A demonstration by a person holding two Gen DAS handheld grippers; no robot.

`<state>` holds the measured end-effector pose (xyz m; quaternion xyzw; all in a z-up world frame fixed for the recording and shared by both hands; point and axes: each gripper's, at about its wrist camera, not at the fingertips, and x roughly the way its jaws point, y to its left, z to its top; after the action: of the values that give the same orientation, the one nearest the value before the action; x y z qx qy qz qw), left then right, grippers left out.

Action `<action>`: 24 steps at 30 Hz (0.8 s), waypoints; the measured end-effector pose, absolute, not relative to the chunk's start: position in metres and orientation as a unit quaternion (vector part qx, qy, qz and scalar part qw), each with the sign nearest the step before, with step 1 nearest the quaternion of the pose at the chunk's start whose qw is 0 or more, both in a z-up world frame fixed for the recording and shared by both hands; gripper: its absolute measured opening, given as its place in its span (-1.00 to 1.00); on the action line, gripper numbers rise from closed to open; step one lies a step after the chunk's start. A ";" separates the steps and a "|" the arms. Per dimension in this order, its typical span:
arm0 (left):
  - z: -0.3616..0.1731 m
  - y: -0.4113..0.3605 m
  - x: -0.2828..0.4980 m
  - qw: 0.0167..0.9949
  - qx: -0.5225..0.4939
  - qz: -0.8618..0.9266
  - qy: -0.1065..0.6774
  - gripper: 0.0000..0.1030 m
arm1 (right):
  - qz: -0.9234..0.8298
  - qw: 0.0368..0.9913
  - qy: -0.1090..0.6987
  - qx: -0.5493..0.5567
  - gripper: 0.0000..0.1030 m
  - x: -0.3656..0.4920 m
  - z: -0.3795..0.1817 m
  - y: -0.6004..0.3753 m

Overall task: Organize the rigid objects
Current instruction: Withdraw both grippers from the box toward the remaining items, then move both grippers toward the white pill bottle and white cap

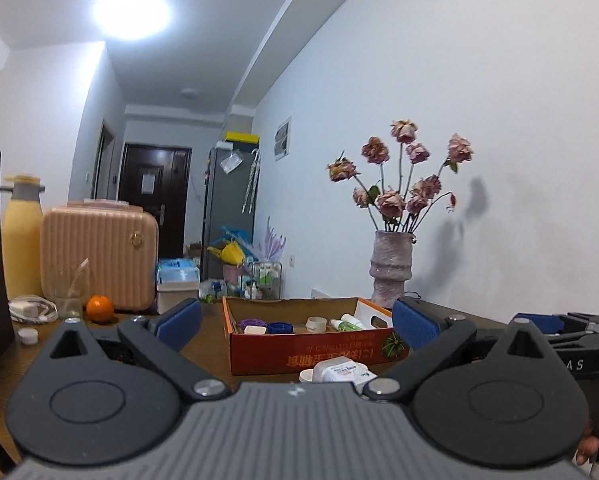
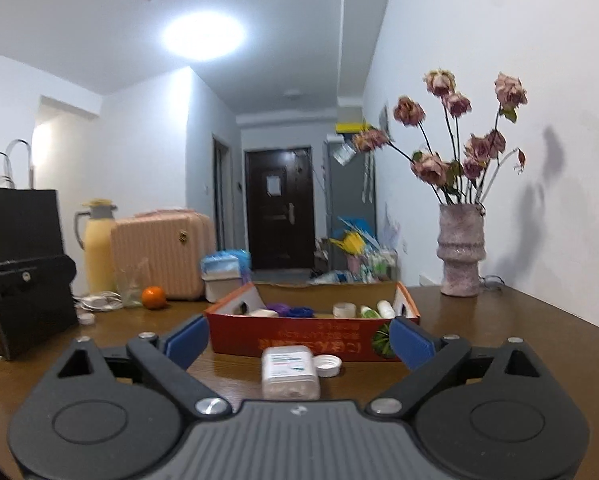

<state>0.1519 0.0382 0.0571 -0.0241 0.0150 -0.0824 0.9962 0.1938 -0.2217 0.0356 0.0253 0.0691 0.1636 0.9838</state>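
Note:
A red cardboard box (image 2: 235, 336) stands on the brown table and holds purple and blue lids (image 2: 295, 311), a white jar (image 2: 344, 309) and small bottles (image 2: 385, 308). A white labelled bottle (image 2: 290, 372) lies on the table in front of the box, with a white cap (image 2: 328, 365) beside it. My right gripper (image 2: 299, 342) is open, low over the table, and the bottle lies between its wide blue pads without touching them. My left gripper (image 1: 297, 324) is open and empty, facing the same box (image 1: 267, 350). The bottle (image 1: 341, 372) shows just over the left gripper's body.
A vase of dried roses (image 2: 459, 256) stands at the right by the wall. To the left are an orange (image 2: 153, 297), a glass jar (image 2: 131, 284), a pink case (image 2: 163, 256), a yellow flask (image 2: 97, 248), a black bag (image 2: 19, 272) and a small white lid (image 1: 28, 336).

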 end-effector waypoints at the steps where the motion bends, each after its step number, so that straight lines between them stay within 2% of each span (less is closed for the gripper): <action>1: 0.055 0.038 0.145 0.996 -0.016 -0.083 0.012 1.00 | 0.165 0.984 0.067 0.026 0.91 0.188 0.034 -0.221; 3: 0.052 0.037 0.133 0.996 -0.003 -0.087 0.007 1.00 | 0.164 0.984 0.065 0.028 1.00 0.177 0.032 -0.219; 9: 0.032 0.046 0.108 0.995 -0.025 -0.086 0.031 1.00 | 0.163 0.983 0.060 0.050 1.00 0.146 0.022 -0.220; 13: 0.020 0.045 0.109 0.996 -0.004 -0.081 0.046 1.00 | 0.158 0.983 0.083 0.054 1.00 0.134 0.011 -0.223; 19: 0.012 0.043 0.135 0.992 -0.009 -0.095 0.080 1.00 | 0.138 0.987 0.084 0.024 1.00 0.130 0.002 -0.216; 24: 0.005 0.036 0.174 0.987 0.009 -0.087 0.132 1.00 | 0.161 0.979 0.125 0.015 1.00 0.155 -0.005 -0.208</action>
<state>0.1739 0.0361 0.0049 0.0091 0.1324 -0.0875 0.9873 0.1551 -0.2081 -0.0053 0.0153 0.1249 0.1608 0.9789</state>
